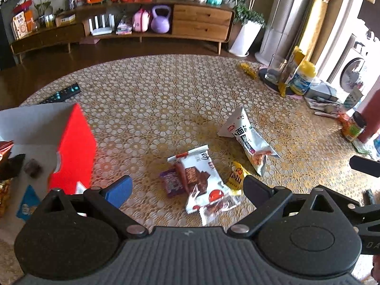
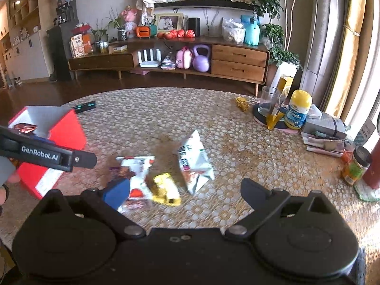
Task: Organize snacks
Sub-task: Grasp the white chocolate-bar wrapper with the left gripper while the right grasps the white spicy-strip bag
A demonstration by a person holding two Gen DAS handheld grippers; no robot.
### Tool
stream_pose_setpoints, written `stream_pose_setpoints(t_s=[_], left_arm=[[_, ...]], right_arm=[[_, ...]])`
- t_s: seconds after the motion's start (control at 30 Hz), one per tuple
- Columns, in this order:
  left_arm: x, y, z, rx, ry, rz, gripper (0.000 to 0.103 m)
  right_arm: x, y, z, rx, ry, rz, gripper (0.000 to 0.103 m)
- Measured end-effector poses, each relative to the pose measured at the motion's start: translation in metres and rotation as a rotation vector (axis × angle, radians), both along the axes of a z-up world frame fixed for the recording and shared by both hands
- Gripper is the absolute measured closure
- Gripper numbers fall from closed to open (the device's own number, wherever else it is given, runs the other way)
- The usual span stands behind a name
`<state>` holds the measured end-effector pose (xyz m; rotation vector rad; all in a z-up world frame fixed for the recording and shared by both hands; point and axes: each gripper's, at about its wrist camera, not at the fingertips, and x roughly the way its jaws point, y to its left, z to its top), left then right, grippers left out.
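Both grippers are held wide apart, nothing gripped: the left gripper (image 1: 187, 185) hovers over the loose snacks, the right gripper (image 2: 185, 191) just beside. A pickup is being lined up; a clamp-down is probably needed next. Five packets are counted on the table (image 1: 154, 99), one red box (image 1: 73, 147) to the left with snacks inside.

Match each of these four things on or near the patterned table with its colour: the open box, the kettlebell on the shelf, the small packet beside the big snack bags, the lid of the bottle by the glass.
Things:
1. open box
2. kettlebell
3. small packet
4. left tool's pad

Colours:
A. purple
B. blue
C. red
D. yellow

Pairs: 1-C, 2-A, 3-D, 4-B. The bottle lid is yellow too, like the packet.
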<state>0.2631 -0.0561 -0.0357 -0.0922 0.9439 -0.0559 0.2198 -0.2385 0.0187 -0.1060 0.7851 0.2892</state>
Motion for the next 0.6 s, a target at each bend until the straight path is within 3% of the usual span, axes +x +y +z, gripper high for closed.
stream_pose_setpoints(t_s=[0.3, 0.47, 0.6], left_arm=[[0.054, -0.025, -0.035, -0.022, 0.097, 0.054, 0.003], [0.078, -0.029, -0.056, -0.026, 0.148, 0.103, 0.003], [0.09, -0.033, -0.072, 0.009, 0.16, 0.119, 0.003]], right_arm=[[0.056, -0.014, -0.037, -0.02, 0.047, -0.005, 0.005], [0.083, -0.013, -0.055, -0.026, 0.086, 0.013, 0.012], [0.099, -0.005, -0.073, -0.025, 0.119, 0.051, 0.014]])
